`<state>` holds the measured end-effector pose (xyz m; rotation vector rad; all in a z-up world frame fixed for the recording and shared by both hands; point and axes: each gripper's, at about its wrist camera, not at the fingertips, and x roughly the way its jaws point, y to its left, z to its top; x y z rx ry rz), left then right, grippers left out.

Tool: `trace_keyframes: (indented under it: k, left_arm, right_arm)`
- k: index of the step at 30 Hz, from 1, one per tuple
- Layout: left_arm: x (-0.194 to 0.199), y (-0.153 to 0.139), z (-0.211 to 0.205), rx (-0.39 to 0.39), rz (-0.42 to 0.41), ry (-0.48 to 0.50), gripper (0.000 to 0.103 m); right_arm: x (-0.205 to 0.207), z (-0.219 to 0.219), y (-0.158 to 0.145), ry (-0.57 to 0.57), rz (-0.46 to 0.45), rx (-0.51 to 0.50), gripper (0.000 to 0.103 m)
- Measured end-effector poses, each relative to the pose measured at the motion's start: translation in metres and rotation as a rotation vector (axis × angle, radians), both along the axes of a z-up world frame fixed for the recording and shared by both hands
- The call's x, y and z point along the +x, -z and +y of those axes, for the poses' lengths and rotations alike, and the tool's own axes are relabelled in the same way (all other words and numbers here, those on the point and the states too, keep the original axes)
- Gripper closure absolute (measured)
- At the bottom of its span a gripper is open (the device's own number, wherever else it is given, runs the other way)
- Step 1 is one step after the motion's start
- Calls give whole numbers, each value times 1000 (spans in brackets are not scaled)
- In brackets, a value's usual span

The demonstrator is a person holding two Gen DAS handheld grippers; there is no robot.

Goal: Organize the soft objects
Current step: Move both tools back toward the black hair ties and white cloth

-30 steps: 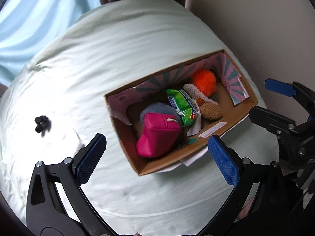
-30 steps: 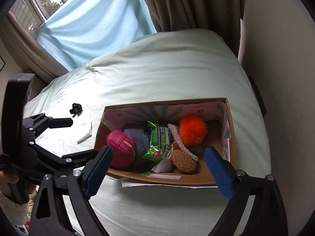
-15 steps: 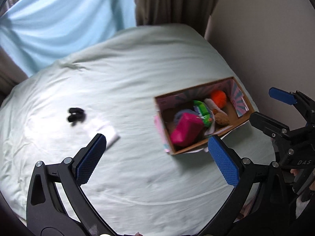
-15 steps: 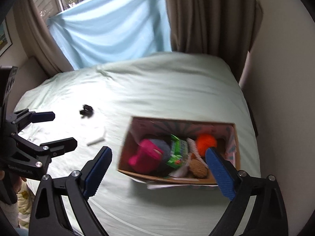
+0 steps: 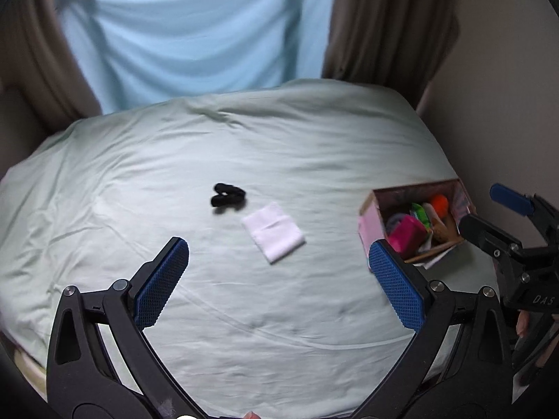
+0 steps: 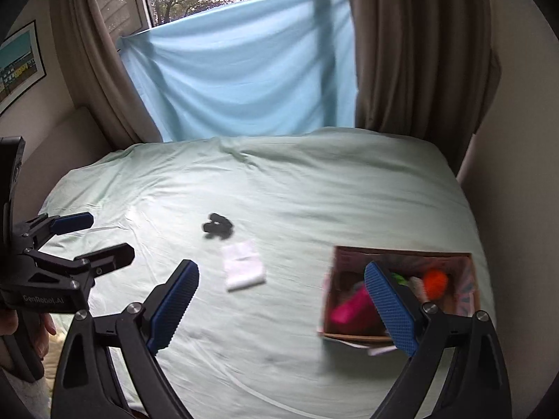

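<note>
A cardboard box [image 5: 373, 209] sits at the right edge of the bed and holds a pink pouch [image 5: 405, 237], an orange pom-pom [image 5: 439, 203], a green packet and other soft items. It also shows in the right wrist view [image 6: 401, 253]. A folded white cloth [image 5: 273, 232] [image 6: 242, 265] and a small black item [image 5: 227, 196] [image 6: 217, 226] lie on the sheet mid-bed. My left gripper [image 5: 279, 281] is open and empty above the sheet near the front. My right gripper [image 6: 283, 309] is open and empty, high over the bed.
The bed has a pale green sheet [image 5: 244, 139]. A light blue cloth [image 6: 237, 70] hangs over the window, with brown curtains [image 6: 419, 52] either side. A wall [image 5: 506, 87] runs along the bed's right edge, close to the box.
Both grippers have pulled back and up from the box. The view has widened, so the box looks small at the right and the white cloth and black item sit mid-frame.
</note>
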<state>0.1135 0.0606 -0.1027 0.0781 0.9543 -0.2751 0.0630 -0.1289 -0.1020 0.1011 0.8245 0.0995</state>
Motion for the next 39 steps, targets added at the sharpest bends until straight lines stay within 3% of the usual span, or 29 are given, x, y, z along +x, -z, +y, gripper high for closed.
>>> trace_keyframes:
  k: [9, 12, 19, 29, 39]
  left_arm:
    - [25, 6, 95, -25, -40, -88, 0]
    - [39, 13, 115, -11, -52, -82, 0]
    - [93, 56, 144, -15, 13, -25, 0]
    - [179, 151, 128, 2, 114, 73, 0]
    - [246, 251, 81, 13, 201, 146, 0]
  right_arm:
    - [27, 77, 11, -13, -9, 4, 8]
    - [39, 97, 19, 1, -8, 19, 8]
    - [75, 127, 61, 58, 55, 38, 8]
    - [120, 136, 153, 159, 118, 34, 8]
    - [151, 129, 264, 208, 278, 60, 8]
